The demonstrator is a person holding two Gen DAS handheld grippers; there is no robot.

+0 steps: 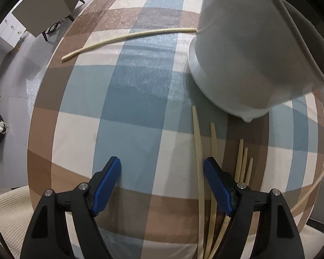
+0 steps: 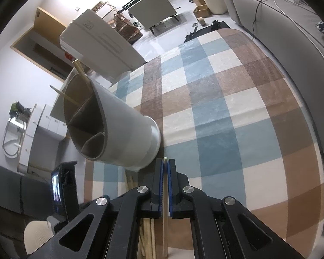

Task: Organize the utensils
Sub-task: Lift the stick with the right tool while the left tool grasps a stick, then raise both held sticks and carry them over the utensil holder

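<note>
A white utensil holder with inner dividers stands on the checkered tablecloth; two chopsticks lean in it. It also fills the upper right of the left wrist view. My right gripper is shut on a single pale chopstick, its tip just in front of the holder's base. My left gripper is open and empty above the cloth. Several loose chopsticks lie by its right finger. One more chopstick lies farther off, across the cloth.
The table's left edge drops to a grey floor with a chair. A white appliance stands behind the holder. A grey sofa with cables runs along the table's right side.
</note>
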